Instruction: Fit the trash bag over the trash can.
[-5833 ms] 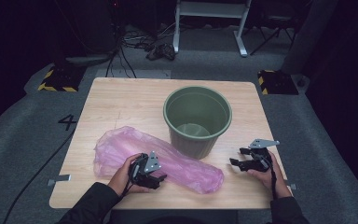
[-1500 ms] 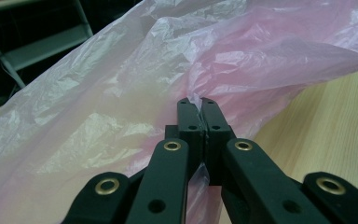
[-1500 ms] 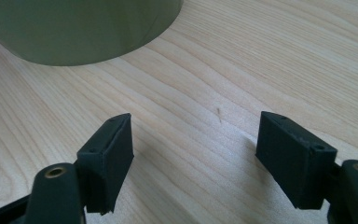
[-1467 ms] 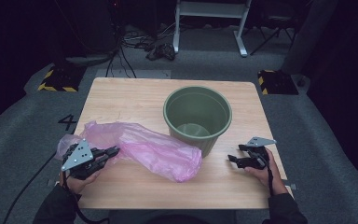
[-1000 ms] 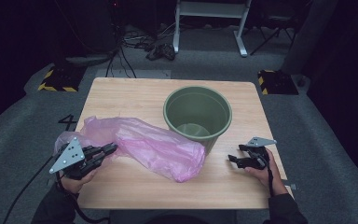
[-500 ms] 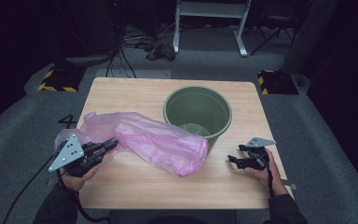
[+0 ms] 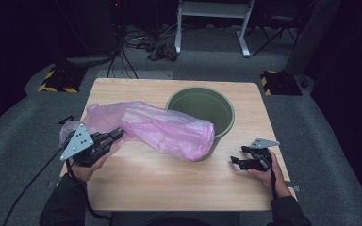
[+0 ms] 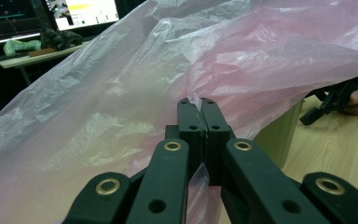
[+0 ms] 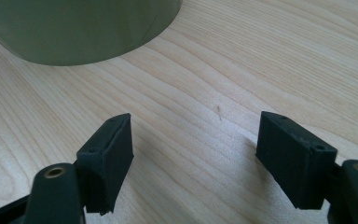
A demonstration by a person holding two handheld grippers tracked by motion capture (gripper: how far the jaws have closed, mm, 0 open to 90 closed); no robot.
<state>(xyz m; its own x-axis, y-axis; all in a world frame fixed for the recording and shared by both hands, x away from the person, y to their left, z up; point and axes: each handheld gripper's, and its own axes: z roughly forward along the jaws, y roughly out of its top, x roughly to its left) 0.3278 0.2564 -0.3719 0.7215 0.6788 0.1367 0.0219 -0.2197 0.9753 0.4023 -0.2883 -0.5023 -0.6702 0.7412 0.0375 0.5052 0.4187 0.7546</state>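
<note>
My left fingers (image 8: 200,109) pinch the pink bag (image 7: 160,128), which billows beyond them, while my right fingers (image 9: 193,158) gape wide.

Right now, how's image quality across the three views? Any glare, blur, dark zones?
High view: table evenly lit, surroundings nearly black, soft sheen on the pink plastic bag. Left gripper view: left gripper sharp, shut on the bag, film glossy with highlights, monitor behind overexposed. Right gripper view: right gripper open and crisp, wood grain clear, green bucket slightly soft at the top edge.
</note>
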